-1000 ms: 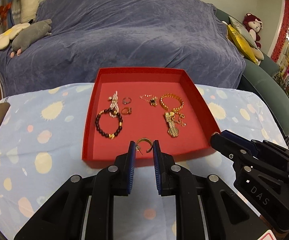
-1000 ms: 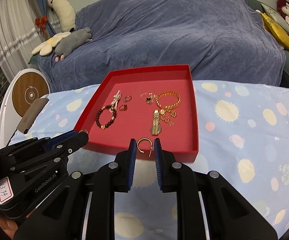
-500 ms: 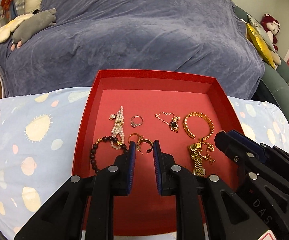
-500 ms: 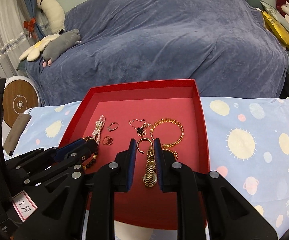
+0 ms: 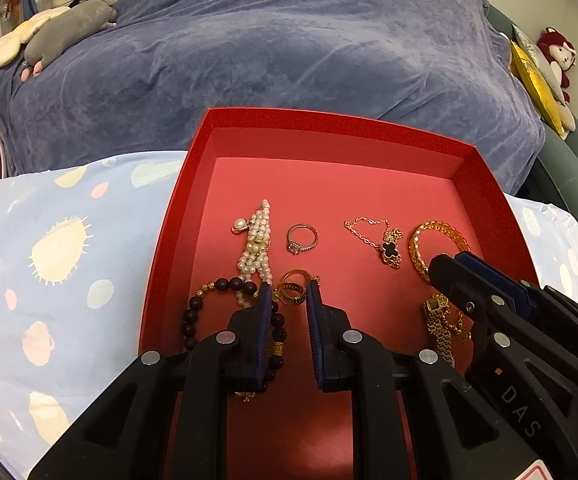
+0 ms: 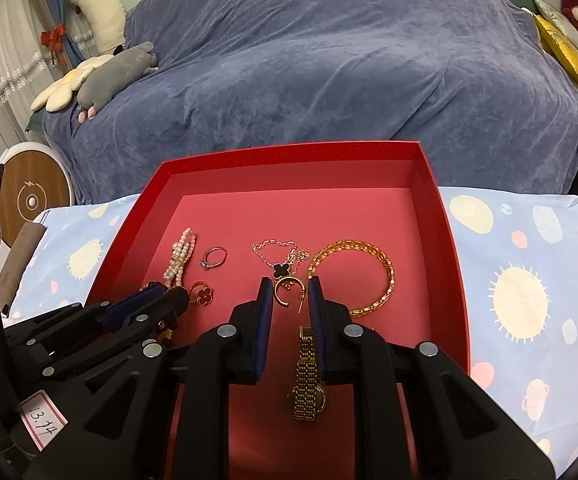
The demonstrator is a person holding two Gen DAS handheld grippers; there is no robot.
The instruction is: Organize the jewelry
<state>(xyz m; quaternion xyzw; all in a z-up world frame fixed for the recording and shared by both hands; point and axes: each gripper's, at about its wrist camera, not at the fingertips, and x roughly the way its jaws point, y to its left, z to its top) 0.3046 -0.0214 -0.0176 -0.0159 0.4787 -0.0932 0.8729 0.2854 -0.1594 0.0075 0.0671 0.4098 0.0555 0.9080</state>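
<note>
The far half of the red tray (image 6: 429, 168) is lying bare and open. Nearer, a pearl bracelet (image 5: 257, 240), ring (image 5: 302, 237), necklace (image 6: 280, 258) and gold bangle (image 6: 353, 276) are crowding the floor, leaving narrow gaps.

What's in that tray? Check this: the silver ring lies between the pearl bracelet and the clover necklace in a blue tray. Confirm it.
One thing is wrong: the tray is red, not blue. The left wrist view shows the silver ring lying between the pearl bracelet and the clover necklace in it.
</note>
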